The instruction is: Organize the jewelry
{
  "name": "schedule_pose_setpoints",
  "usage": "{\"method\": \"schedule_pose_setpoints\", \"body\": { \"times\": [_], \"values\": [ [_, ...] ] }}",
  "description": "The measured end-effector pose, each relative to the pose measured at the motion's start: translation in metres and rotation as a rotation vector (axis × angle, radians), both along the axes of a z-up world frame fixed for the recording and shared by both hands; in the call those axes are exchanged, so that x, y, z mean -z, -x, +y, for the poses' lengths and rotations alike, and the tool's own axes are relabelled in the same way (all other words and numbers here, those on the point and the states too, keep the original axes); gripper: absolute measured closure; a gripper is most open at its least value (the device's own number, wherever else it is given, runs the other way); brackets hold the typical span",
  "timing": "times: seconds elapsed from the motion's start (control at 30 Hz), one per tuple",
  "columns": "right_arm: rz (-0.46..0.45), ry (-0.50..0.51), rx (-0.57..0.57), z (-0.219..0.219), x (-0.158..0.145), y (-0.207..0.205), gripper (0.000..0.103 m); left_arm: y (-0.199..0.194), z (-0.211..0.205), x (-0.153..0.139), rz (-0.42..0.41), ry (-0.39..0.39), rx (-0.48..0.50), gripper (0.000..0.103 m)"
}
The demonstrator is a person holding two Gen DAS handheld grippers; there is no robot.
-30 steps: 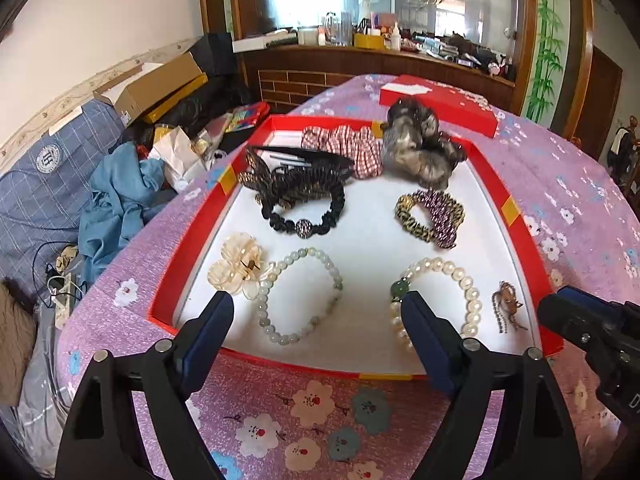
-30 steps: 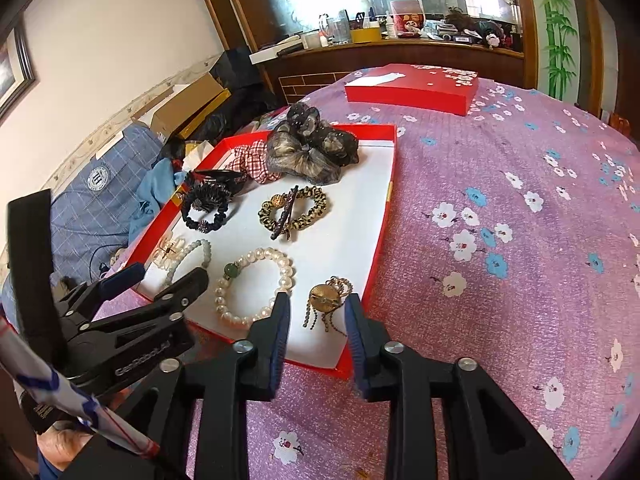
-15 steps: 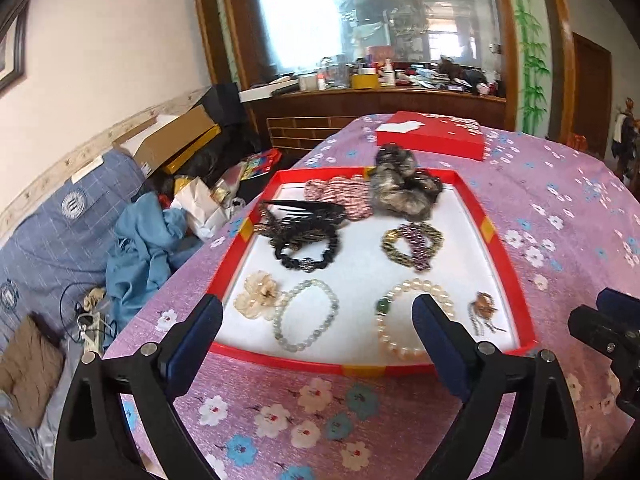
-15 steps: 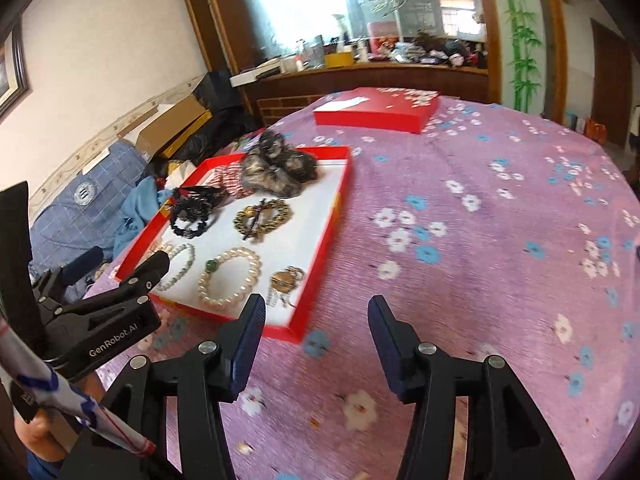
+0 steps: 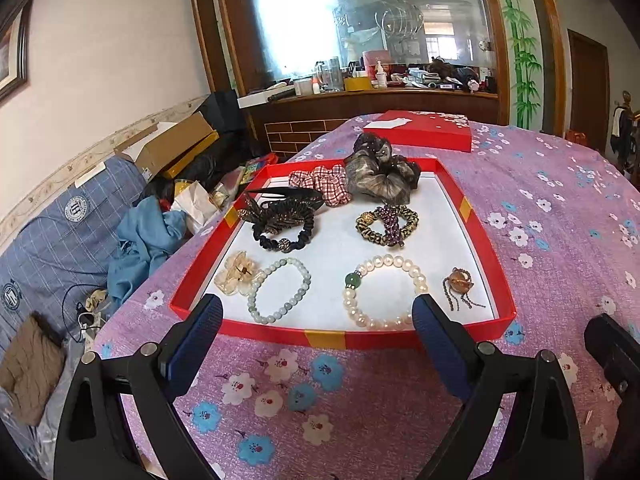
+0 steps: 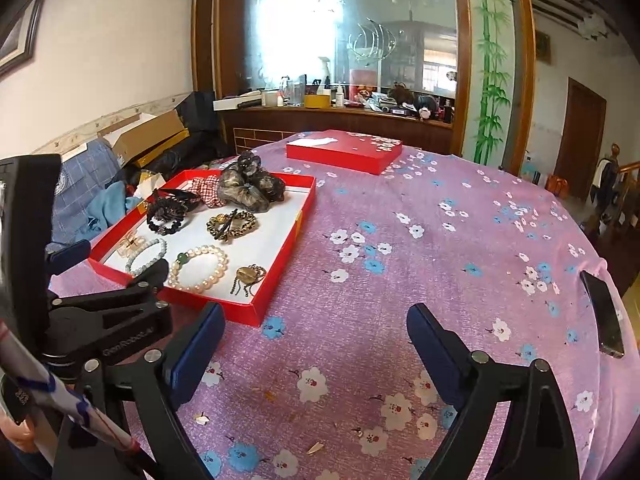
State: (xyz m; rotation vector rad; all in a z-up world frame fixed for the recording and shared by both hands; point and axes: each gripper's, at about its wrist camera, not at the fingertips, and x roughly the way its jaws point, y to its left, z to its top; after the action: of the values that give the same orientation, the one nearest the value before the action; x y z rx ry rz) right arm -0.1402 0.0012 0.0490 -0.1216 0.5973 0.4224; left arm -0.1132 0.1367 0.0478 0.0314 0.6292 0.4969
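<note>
1. The left tongs hung open and empty above the flowered tabletop, just short of the near wall of the red tray.
2. The right tongs were likewise spread wide and held nothing, over bare cloth to the right of the tray, its near corner just ahead and left of them.
3. All the jewelry lay inside the tray: a pearl bracelet and a pale green bead bracelet in the near row, a small brooch with dangling chains at the near right, and hair ties and scrunchies behind.
4. The left tongs were the nearer: both bracelets lay straight ahead of them, between the lines of their two fingers.
5. The bracelets were flat rings with no real long axis; the brooch's chains trailed toward the near wall.
6. Nothing looked left outside the tray, so the sorting seemed about finished.
</note>
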Motion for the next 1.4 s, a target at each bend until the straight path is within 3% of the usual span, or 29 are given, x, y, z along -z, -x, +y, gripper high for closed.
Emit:
{"method": "schedule_pose_setpoints", "body": {
  "times": [0.7, 1.4],
  "values": [
    [0.076, 0.059, -0.026, 0.010, 0.016, -0.007, 0.006, 0.000, 0.004, 0.002, 0.002, 0.014, -0.011, 0.008],
    [0.076, 0.069, -0.027, 0.012, 0.017, -0.006, 0.006, -0.002, 0.004, 0.007, 0.033, 0.015, -0.014, 0.008]
  ]
}}
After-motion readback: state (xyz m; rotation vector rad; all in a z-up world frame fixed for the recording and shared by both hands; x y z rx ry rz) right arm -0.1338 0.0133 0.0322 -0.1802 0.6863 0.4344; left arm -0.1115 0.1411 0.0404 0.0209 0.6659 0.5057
